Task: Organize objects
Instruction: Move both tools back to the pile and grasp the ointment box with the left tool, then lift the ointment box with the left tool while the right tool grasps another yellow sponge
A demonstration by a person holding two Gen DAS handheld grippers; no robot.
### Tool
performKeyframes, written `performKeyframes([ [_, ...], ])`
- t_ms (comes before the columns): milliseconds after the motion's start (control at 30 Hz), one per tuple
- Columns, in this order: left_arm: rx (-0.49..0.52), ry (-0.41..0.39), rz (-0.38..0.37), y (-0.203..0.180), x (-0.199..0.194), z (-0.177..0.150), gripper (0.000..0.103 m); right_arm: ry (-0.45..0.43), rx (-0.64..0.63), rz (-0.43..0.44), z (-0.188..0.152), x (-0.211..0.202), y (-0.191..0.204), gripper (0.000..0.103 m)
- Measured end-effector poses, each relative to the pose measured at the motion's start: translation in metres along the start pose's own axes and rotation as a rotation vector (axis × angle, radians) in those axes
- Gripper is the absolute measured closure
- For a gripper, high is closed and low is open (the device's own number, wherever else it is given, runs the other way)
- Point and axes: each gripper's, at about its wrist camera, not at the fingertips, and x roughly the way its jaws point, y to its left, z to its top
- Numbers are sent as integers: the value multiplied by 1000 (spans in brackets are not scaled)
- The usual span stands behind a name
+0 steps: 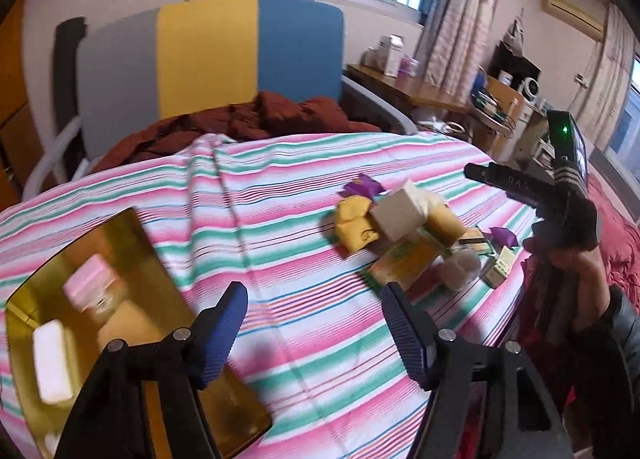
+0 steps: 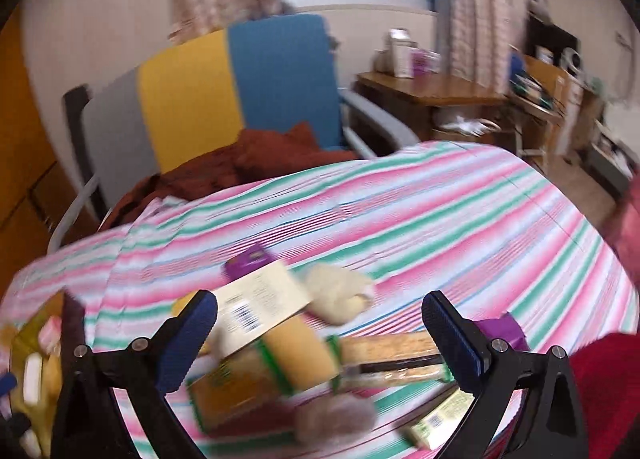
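A pile of snack packets (image 1: 404,235) lies on a striped cloth: yellow pouches, a beige box, purple wrappers, green-and-yellow packs. A shiny gold tray (image 1: 132,259) at the left holds a pink packet and a white one. My left gripper (image 1: 314,319) is open and empty above the cloth between tray and pile. My right gripper (image 2: 320,333) is open and empty right above the pile (image 2: 304,363); it also shows in the left wrist view (image 1: 532,195) beyond the pile. The tray's edge shows at the far left of the right wrist view (image 2: 36,371).
The striped cloth (image 1: 280,195) covers a round table. A chair (image 1: 208,55) with grey, yellow and blue panels stands behind it with a rust-red blanket (image 1: 256,119). A wooden desk (image 1: 416,87) with clutter stands at the back right. Red fabric (image 1: 616,219) lies at the right.
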Motion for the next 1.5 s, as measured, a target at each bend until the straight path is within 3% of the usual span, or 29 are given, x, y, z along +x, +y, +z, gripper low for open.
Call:
performKeyframes([
  [300, 30, 85, -211, -28, 65, 55, 37, 27, 125, 22, -1, 10, -29, 0],
  [633, 106, 214, -343, -59, 152, 111, 37, 41, 247, 47, -2, 16, -50, 0],
  [900, 117, 398, -395, -69, 222, 113, 41, 48, 267, 66, -1, 19, -53, 0],
  [1000, 109, 432, -425, -70, 232, 107, 41, 62, 276, 69, -1, 23, -55, 0],
  [1167, 131, 433, -466, -75, 231, 97, 40, 72, 272, 67, -1, 25, -54, 0],
  [1500, 172, 237, -386, -73, 170, 76, 46, 82, 260, 35, -1, 29, -54, 0],
])
